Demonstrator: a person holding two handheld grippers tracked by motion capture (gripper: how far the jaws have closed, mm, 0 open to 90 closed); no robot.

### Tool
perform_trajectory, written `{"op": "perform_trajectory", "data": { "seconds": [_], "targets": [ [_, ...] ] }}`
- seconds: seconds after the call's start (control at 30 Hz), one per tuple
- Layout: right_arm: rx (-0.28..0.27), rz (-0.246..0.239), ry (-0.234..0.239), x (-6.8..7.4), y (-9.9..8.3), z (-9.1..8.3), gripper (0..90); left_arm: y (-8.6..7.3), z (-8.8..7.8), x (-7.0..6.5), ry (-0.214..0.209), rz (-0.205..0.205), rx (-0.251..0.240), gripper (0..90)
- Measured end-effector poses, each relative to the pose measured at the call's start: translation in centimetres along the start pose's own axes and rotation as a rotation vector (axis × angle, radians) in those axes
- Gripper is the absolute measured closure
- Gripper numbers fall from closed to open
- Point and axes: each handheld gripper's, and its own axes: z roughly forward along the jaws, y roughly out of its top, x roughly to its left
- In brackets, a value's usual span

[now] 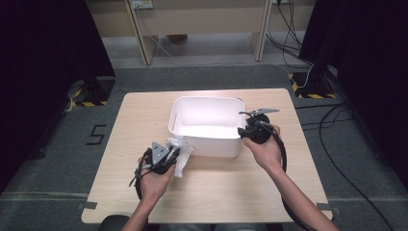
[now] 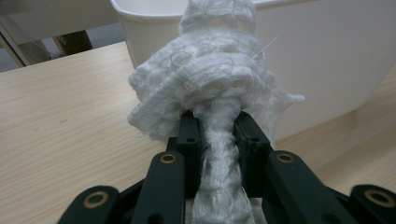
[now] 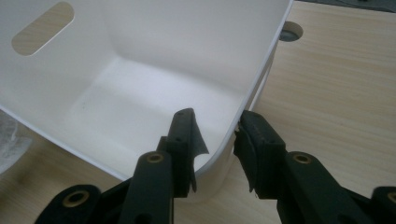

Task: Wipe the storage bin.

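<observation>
White knitted cloth point(image 2: 212, 74) just beside white bin point(image 1: 207, 126), near front-left corner, above tabletop point(image 1: 120, 144). Left gripper point(image 1: 166, 156) fingers point(image 2: 189, 140) pinching bunched middle. Soft, light, limp; loose yarn may snag, so bunch grip suits. Right gripper point(image 3: 215, 140) fingers straddle bin's rim at right corner; wall thin, stiff, smooth, likely slippery.

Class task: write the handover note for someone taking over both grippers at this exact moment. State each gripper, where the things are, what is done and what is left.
Left gripper: shut on the white cloth, which is bunched up beside the near wall of the white bin.
Right gripper: jaws astride the bin's rim at its right near corner, one inside and one outside; whether they pinch it I cannot tell.
Things: bin stands on the wooden table, empty inside.
Done: cloth picked up, bin steadied.
Left: probably lift the cloth over the rim, let it go in the bin, then free the rim.
</observation>
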Motion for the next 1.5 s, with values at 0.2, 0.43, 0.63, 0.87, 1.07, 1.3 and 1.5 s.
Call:
{"op": "perform_trajectory", "data": {
  "seconds": [0.2, 0.43, 0.63, 0.87, 1.07, 1.3, 1.5],
  "targets": [
    [0.006, -0.009, 0.002, -0.04, 0.13, 0.08, 66.7, 0.12, -0.26, -0.29, 0.002, 0.008, -0.002, 74.8],
    [0.011, -0.019, -0.002, -0.10, 0.17, 0.12, 66.6, 0.37, -0.28, -0.30, 0.014, -0.001, -0.009, 74.8],
    [0.011, -0.021, 0.002, -0.17, 0.17, 0.16, 66.6, 0.44, -0.17, -0.39, 0.014, 0.000, -0.011, 74.8],
    [0.013, -0.019, 0.010, -0.23, 0.19, 0.19, 66.5, 0.54, -0.32, -0.54, 0.009, 0.001, -0.013, 74.8],
    [0.015, -0.019, 0.016, -0.33, 0.23, 0.22, 66.6, 0.42, -0.55, -0.66, 0.014, -0.004, -0.018, 74.8],
    [0.024, -0.034, 0.017, -0.37, 0.33, 0.22, 66.3, 0.55, -0.13, -0.48, 0.012, -0.001, -0.012, 74.8],
    [0.021, -0.019, 0.017, -0.32, 0.27, 0.22, 66.2, 0.59, 0.34, -0.58, 0.009, 0.000, -0.002, 74.8]
  ]
}}
